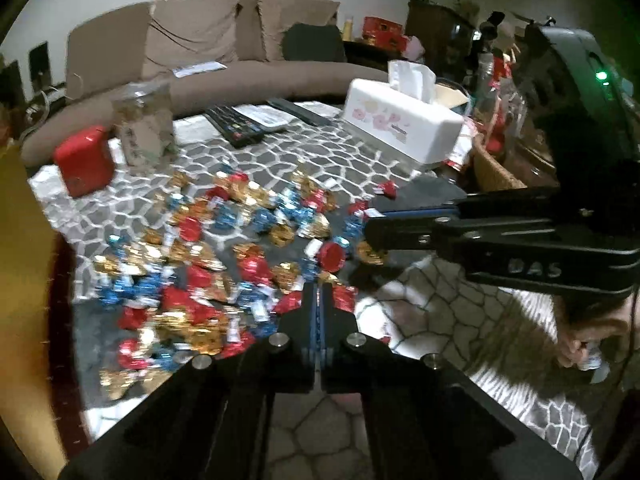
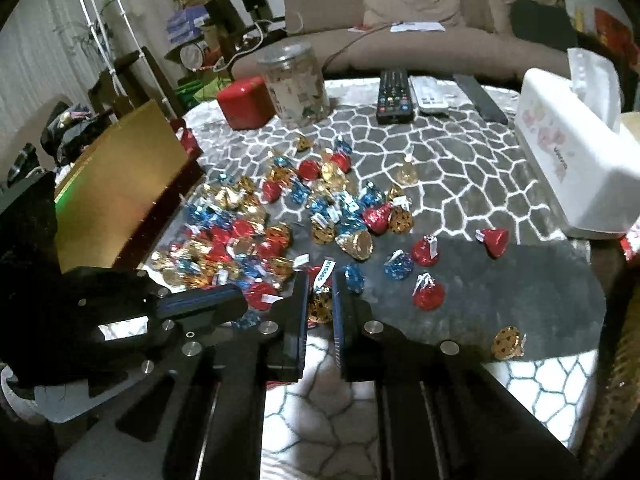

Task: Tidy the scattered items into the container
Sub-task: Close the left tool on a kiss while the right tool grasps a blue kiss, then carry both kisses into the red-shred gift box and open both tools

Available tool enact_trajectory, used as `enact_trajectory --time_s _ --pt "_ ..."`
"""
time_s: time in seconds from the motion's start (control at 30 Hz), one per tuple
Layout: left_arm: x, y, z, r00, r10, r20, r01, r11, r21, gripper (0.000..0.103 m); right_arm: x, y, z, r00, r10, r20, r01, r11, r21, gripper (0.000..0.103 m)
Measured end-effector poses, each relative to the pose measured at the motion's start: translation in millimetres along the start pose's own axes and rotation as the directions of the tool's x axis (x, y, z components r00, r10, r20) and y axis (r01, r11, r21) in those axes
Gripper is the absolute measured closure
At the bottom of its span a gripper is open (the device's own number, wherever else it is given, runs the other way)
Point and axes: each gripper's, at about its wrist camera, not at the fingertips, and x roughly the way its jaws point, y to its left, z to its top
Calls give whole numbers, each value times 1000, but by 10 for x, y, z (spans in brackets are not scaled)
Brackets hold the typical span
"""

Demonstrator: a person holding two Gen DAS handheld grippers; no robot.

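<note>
In the right wrist view, the gold box (image 2: 120,184) with its dark red side stands at the left edge of the frame on the table (image 2: 460,168), whose cloth has a grey stone pattern. Below it, at lower left, the left gripper (image 2: 236,302) reaches in with its jaws pressed together and nothing visible between them. To the right of the box, across the middle of the frame, lies the heap of foil-wrapped candies (image 2: 256,232) in red, blue and gold, touching and overlapping one another. At the bottom centre the right gripper (image 2: 322,300) has its jaws drawn narrow around a gold spotted candy (image 2: 320,306); the pads sit against its sides, and a paper tag reading "KISSES" lies just above it. Further right, loose candies lie apart on a dark mat (image 2: 520,280), among them a red candy (image 2: 494,240) and a gold one (image 2: 508,342) near the lower right. Along the top, from left to right, stand a red tin (image 2: 246,102), a clear jar (image 2: 294,80), a black remote (image 2: 394,96) and a white tissue box (image 2: 576,168). In the left wrist view the left gripper's fingers (image 1: 310,308) meet at bottom centre over the heap.
</note>
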Motion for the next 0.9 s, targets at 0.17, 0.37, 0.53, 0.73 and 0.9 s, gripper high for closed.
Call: enact_trajectory --time_s 0.17,0.37,0.53,0.73,0.9 --pt "-172 51 11 1000 29 4 -29 999 -16 102 -199 134 43 999 14 35 -14 1000 -6 92" --pt "-432 111 30 998 57 13 -57 998 -22 102 -366 352 40 998 24 52 -23 999 -26 92" --pt "-684 165 67 996 73 42 -71 997 -36 102 -456 529 34 998 29 50 -27 999 -40 92" --pt "-957 232 114 994 85 75 -81 995 -53 102 -627 748 169 997 42 70 -38 998 -55 92" --pt "-1226 333 153 990 90 112 -81 993 -82 102 -761 1040 315 995 52 86 -44 995 -93 92"
